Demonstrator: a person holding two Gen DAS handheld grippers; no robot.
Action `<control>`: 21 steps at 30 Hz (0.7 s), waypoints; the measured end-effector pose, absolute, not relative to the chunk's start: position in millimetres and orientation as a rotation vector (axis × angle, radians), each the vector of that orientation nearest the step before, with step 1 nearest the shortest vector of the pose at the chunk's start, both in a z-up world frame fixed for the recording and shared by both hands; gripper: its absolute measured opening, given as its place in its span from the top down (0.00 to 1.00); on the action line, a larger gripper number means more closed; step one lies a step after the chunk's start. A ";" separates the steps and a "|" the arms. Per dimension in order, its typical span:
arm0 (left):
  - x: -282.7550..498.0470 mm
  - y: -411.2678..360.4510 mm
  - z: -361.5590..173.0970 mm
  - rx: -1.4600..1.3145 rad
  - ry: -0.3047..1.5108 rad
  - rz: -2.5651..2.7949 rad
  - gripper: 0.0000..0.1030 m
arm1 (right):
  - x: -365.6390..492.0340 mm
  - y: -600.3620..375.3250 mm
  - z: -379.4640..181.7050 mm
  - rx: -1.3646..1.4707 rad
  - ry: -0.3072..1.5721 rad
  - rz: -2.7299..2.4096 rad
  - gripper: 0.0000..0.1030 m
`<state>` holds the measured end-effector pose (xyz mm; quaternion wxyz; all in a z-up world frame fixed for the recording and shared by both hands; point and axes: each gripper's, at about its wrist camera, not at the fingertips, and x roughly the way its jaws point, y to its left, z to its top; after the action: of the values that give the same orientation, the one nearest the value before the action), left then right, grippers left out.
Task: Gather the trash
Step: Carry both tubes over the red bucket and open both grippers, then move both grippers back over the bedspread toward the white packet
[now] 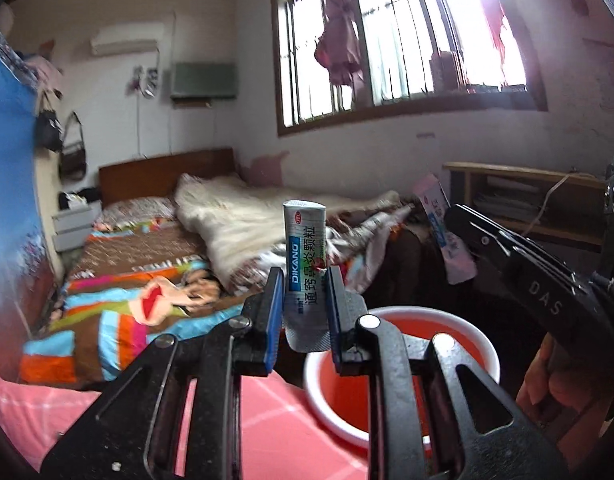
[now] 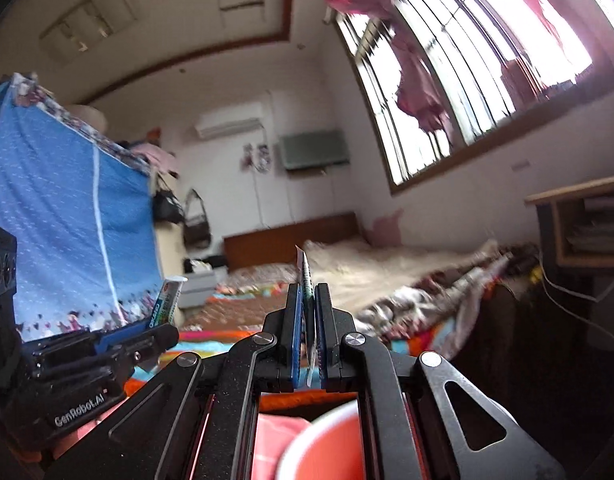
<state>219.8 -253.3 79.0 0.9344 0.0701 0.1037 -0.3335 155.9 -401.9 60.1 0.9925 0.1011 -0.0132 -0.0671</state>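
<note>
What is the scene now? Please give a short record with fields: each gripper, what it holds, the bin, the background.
left gripper: shut on the sachet, held upright across its width
right gripper: shut on the flat packet, seen edge-on in the right wrist view
bin: red basin with a white rim, below both grippers
background: bed with a colourful quilt, barred window
trash in basin: none visible

A home bedroom: bed point(image 1: 155, 248), barred window point(image 1: 387, 40).
</note>
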 end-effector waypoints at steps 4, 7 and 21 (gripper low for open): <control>230.5 -276.4 67.0 0.146 0.324 -0.726 0.50 | 161.5 -420.1 49.7 0.241 0.053 -0.170 0.96; 238.0 -289.9 58.5 0.148 0.410 -0.746 0.49 | 167.0 -427.2 41.1 0.270 0.110 -0.185 0.96; 257.8 -322.0 18.3 0.111 0.703 -0.801 0.29 | 180.7 -446.3 22.7 0.335 0.265 -0.236 0.93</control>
<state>257.8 -322.0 18.2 0.8598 0.0528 0.3351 -0.3815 180.7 -446.3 22.7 0.9704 0.1660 0.1311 -0.1166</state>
